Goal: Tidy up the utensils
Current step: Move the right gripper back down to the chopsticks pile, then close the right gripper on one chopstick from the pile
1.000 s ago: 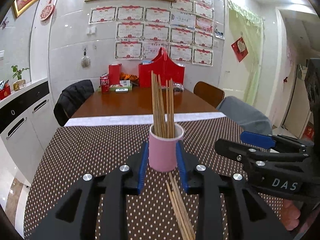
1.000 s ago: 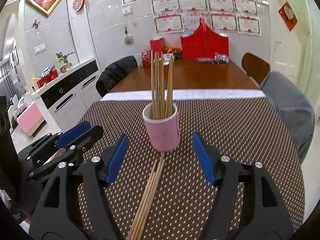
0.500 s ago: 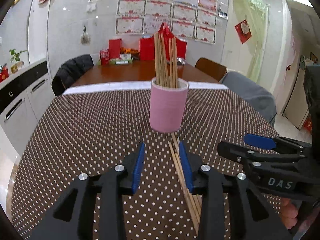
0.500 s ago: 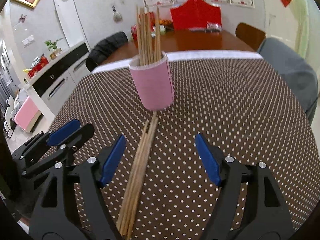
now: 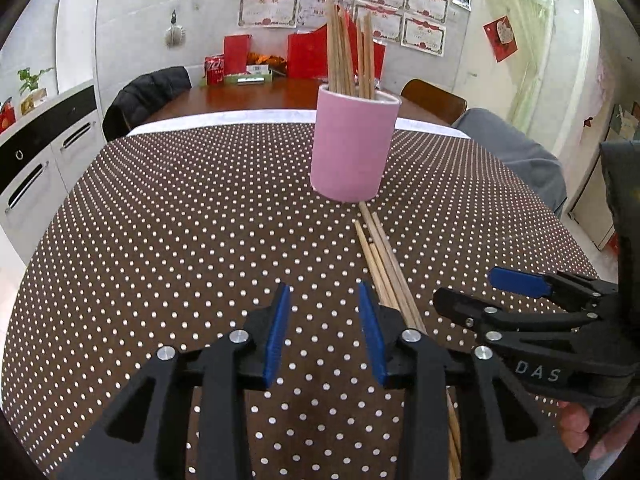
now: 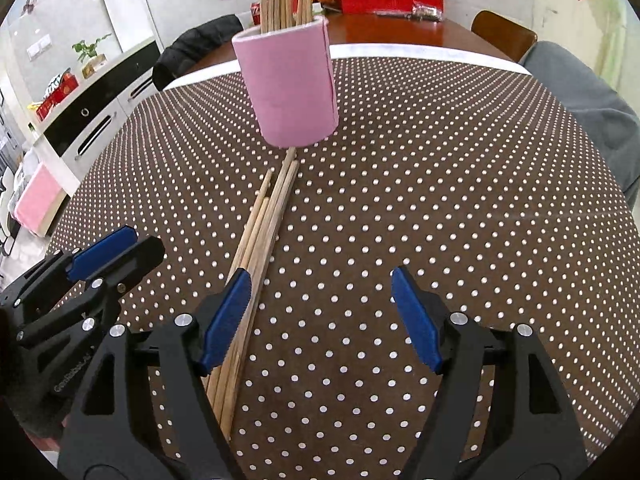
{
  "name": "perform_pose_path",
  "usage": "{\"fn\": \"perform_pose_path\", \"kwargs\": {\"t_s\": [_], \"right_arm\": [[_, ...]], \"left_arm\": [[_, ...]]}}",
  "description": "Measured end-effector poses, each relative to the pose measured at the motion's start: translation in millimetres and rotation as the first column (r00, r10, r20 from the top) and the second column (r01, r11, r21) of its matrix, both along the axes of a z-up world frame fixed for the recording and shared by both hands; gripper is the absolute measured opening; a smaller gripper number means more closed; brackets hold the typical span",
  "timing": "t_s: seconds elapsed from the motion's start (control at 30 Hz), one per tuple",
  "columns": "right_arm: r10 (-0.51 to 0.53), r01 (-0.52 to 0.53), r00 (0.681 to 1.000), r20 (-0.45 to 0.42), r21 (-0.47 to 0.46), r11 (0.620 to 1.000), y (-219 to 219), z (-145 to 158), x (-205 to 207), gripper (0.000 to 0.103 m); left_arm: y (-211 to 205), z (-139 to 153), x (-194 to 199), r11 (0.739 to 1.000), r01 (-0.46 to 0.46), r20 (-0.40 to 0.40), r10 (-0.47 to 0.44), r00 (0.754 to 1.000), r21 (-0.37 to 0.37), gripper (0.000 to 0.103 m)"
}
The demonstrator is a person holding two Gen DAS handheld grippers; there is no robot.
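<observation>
Several loose chopsticks point(image 6: 264, 224) lying lengthwise, tips toward pink cup point(image 6: 288, 88)

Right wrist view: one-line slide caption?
Open right gripper above loose chopsticks lying before a pink cup of chopsticks.

A cup point(image 5: 354, 148) stood on the table point(image 5: 160, 220) with chopsticks point(image 5: 348, 60) upright in it; loose chopsticks point(image 6: 264, 216) lay before it.

Tiled wall point(image 5: 132, 20) hung with certificates point(image 5: 272, 10); black chair point(image 5: 148, 94) and brown chair point(image 5: 434, 100) at far end; white cabinets point(image 5: 36, 160) alongside.
</observation>
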State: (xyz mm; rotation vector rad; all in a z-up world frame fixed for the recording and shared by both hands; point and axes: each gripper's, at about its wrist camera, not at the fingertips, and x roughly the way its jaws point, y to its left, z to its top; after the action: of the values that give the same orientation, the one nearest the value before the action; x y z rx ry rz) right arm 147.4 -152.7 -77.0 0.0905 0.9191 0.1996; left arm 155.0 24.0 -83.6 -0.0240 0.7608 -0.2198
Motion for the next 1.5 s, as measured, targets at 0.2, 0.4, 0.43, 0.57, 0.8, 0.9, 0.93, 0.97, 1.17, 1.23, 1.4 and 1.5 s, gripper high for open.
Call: {"fn": "perform_pose_path", "kwargs": {"t_s": [0.2, 0.4, 0.43, 0.57, 0.8, 0.9, 0.93, 0.97, 1.17, 1.23, 1.4, 1.5], "right_arm": [[0.019, -0.02, 0.999, -0.04, -0.019, 1.0, 10, -11, 3, 0.072], [0.026, -0.028, 0.999, -0.037, -0.058, 0.998, 16, -13, 6, 0.077], [0.025, -0.027, 0.999, -0.038, -0.069, 0.997, 16, -14, 8, 0.079], [-0.008, 0.004, 0.999, -0.05, -0.088, 0.996, 17, -15, 14, 0.085], [-0.06, 0.052, 0.996, -0.066, -0.125, 0.991, 16, -15, 19, 0.086], [-0.055, 0.045, 0.997, -0.052, -0.187, 0.981, 22, -17, 25, 0.087], [-0.043, 0.034, 0.998, -0.038, -0.206, 0.978, 26, -17, 26, 0.087], [-0.026, 0.02, 0.999, -0.023, -0.226, 0.974, 28, -16, 27, 0.085], [0.063, -0.061, 0.998, 0.009, -0.163, 0.985, 26, -11, 28, 0.012], [0.083, -0.078, 0.996, 0.026, -0.137, 0.987, 21, -11, 26, 0.01], [0.068, -0.068, 0.998, 0.006, 0.006, 0.998, -12, -13, 15, 0.007], [0.075, -0.076, 0.997, 0.018, 0.037, 0.996, -20, -14, 7, 0.007]], "left_arm": [[3, -8, -2, 1.0, -0.005, -0.029, 0.005, 1.0, -0.004, 0.035], [7, -11, -3, 0.999, -0.005, -0.053, 0.003, 0.999, -0.033, 0.035], [7, -12, -3, 0.999, -0.005, -0.053, 0.003, 0.999, -0.034, 0.035], [8, -15, -4, 0.999, -0.008, -0.065, 0.006, 0.998, -0.037, 0.035], [13, -14, -3, 0.999, -0.016, -0.072, 0.012, 0.997, -0.046, 0.035], [12, -13, -2, 0.999, -0.012, -0.076, 0.009, 0.997, -0.045, 0.035], [12, -13, -1, 0.999, -0.012, -0.076, 0.008, 0.997, -0.044, 0.035], [12, -13, 0, 0.999, -0.012, -0.078, 0.009, 0.997, -0.044, 0.036], [8, -13, 7, 0.999, -0.013, -0.095, 0.009, 0.995, -0.041, 0.038], [5, -11, 8, 0.999, -0.004, -0.09, 0.001, 0.996, -0.039, 0.038], [-4, -14, 13, 0.999, 0.022, -0.12, -0.028, 0.992, -0.049, 0.038], [-13, -14, 17, 0.996, 0.056, -0.134, -0.064, 0.989, -0.064, 0.038]]}}
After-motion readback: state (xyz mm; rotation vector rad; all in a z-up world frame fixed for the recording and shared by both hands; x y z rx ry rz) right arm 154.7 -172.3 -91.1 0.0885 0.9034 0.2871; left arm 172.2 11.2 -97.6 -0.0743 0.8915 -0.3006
